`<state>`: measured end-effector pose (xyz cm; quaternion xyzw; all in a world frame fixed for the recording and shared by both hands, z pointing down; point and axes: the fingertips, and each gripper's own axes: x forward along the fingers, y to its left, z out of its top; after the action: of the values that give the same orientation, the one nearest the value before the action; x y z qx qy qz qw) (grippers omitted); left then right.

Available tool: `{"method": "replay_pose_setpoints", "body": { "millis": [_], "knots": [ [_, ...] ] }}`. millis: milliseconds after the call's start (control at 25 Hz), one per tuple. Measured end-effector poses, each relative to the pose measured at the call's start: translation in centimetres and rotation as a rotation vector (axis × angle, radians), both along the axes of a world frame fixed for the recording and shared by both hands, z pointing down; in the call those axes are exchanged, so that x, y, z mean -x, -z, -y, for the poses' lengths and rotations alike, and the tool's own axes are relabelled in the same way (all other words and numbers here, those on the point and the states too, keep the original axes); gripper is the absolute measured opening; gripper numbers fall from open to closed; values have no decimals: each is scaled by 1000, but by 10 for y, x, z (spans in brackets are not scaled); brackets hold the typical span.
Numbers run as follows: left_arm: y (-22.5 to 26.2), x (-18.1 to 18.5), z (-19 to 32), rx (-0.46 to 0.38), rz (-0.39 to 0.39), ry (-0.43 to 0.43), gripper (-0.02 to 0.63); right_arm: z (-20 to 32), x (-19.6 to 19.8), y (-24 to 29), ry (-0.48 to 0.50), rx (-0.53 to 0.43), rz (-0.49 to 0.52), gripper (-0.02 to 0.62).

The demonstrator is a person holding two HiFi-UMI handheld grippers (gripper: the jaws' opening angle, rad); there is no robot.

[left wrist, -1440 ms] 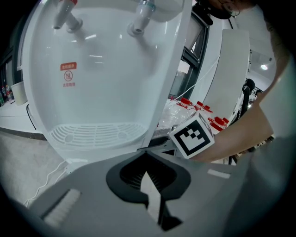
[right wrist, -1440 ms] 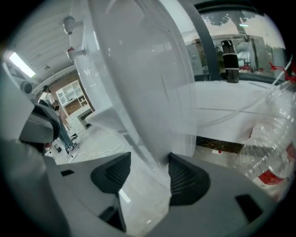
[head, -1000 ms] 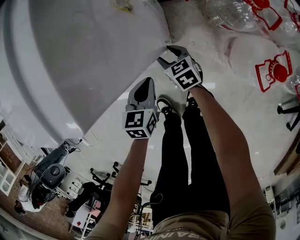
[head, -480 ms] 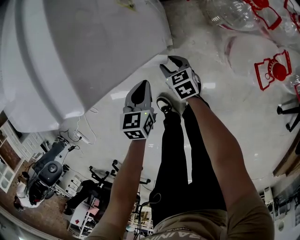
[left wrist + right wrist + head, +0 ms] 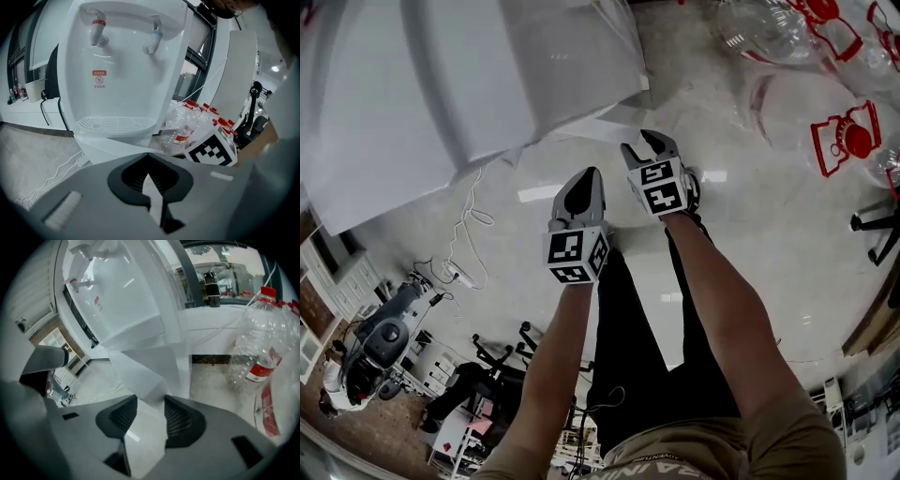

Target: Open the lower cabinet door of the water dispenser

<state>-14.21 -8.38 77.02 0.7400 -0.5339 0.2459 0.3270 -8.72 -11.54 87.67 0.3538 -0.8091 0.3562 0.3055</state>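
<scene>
Approach judged in hand: right tongs, just narrowed but gaping on nothing, hung near the lower cabinet door, left tongs closed and empty; the next move called for gripping its edge.

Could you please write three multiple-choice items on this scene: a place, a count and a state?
1. Where are the clear plastic bottles with red caps? A on the floor beside the white plastic water dispenser; B on top of it; C inside it.
2. How many taps has the dispenser? A one; B two; C three.
3. How is the grey left gripper? A shut, empty; B open; C gripping a bottle.
A, they lie on the floor; B, one red-collared, one blue-collared; A, its jaws meet on nothing.
</scene>
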Motion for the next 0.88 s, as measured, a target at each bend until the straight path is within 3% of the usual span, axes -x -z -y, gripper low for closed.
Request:
{"method": "replay_pose_setpoints", "body": {
  "millis": [480, 880],
  "knots": [
    [9, 55, -40, -20, -4, -75, 2, -47, 22, 1, -156, 24, -56, 176],
    [-6, 90, -86, 20, -29, -134, 2, -96, 53, -7, -254, 26, -120, 175]
  ]
}}
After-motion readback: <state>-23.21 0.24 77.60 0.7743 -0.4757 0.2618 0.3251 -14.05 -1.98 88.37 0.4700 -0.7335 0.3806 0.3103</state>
